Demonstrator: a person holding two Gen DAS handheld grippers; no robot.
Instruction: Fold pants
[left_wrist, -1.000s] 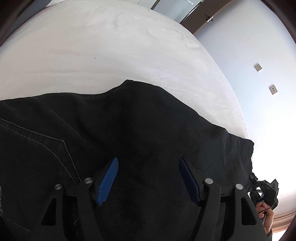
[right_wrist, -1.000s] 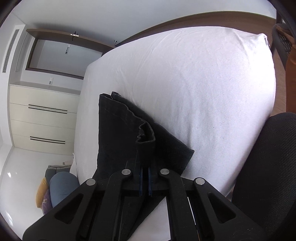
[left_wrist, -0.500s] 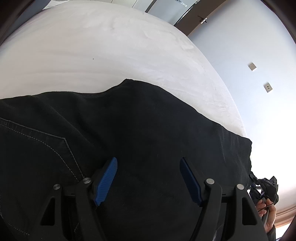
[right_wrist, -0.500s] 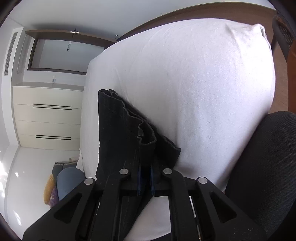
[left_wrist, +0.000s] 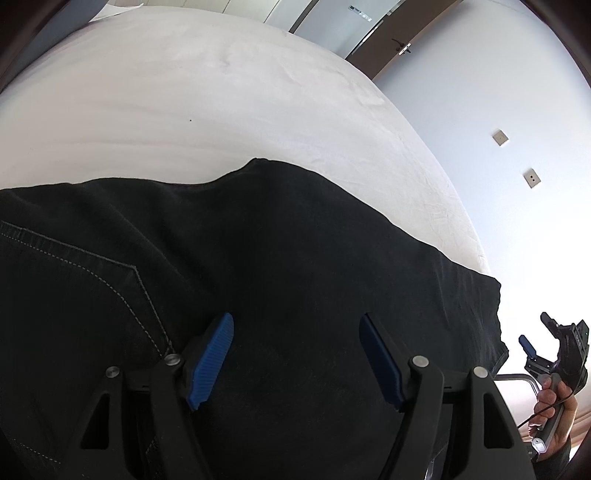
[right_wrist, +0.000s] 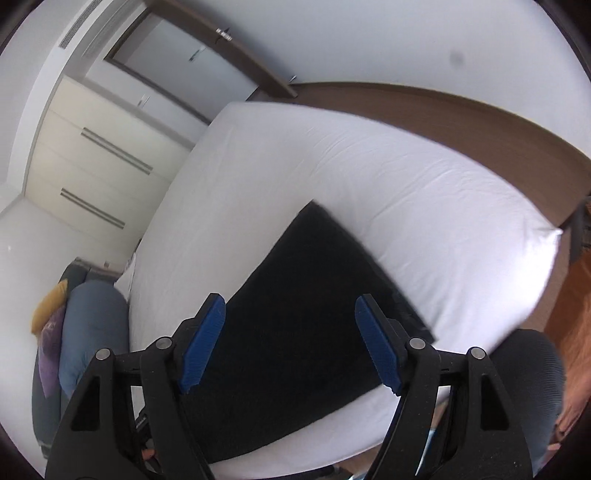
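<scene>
Right gripper (right_wrist: 290, 341) just let go, jaws opening, nothing between | left gripper (left_wrist: 297, 360) spread wide, empty, above pants (left_wrist: 277, 258) | pants lying flat on bed (left_wrist: 221, 92) | fold laid, likely next fold.

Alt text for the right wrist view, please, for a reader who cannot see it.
The right gripper, jaws opening with nothing pinched between them, hangs above black pants lying flat on a white bed. Cream drawers stand at the left, and a dark chair fills the lower right.
</scene>
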